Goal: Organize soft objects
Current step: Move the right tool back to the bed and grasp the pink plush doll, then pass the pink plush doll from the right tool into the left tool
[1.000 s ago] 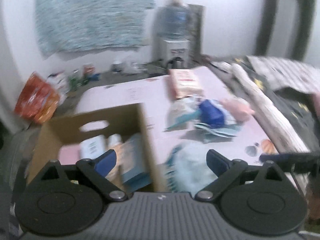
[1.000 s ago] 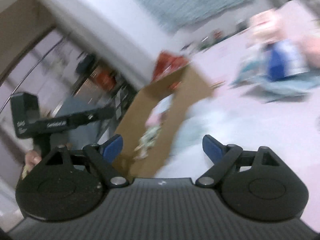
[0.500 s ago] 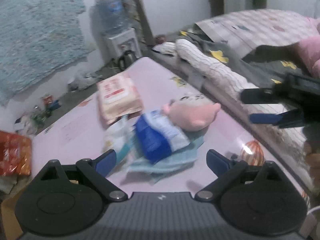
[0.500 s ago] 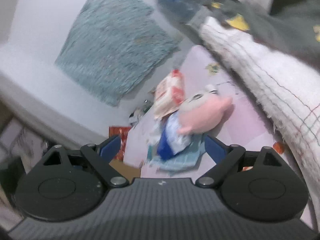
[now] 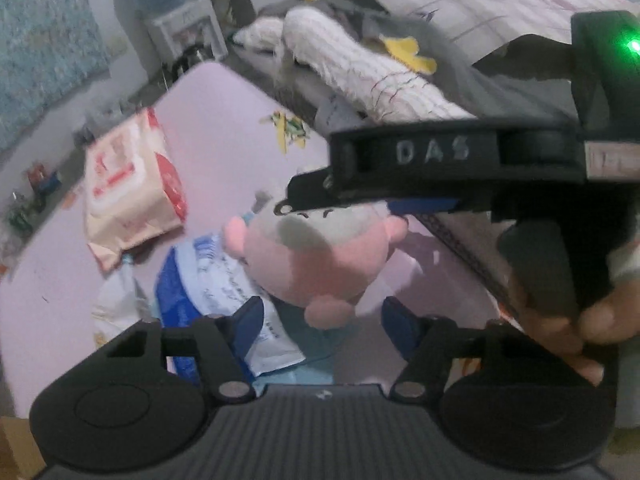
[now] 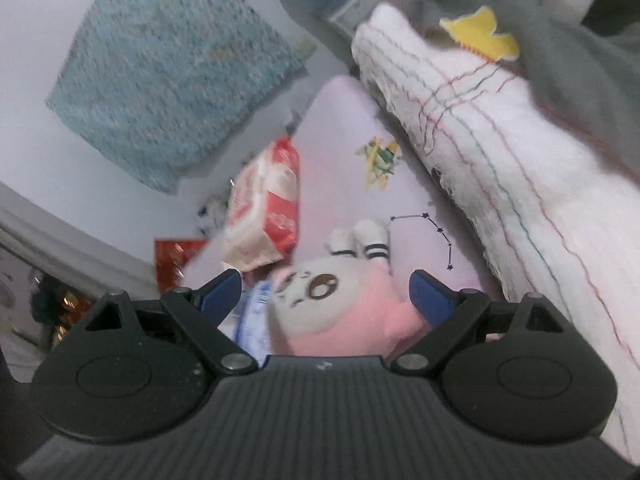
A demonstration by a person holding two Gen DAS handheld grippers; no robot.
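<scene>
Right tongs [image 6: 324,294] spread, straddling pink plush [image 6: 344,304] lying at worktop [image 5: 224,120] centre, atop blue pack [image 5: 200,280]. Left tongs [image 5: 320,320] spread, empty, hovering at plush's 6 o'clock. Step: grasping plush. Next: closing squarely, lifting.

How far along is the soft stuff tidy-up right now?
Nothing visibly done in these views. In hand: the right gripper is open around the pink plush toy, not yet closed; the left gripper is open near it. Left on the pink table: the wipes pack, blue packet and light blue cloth.
</scene>
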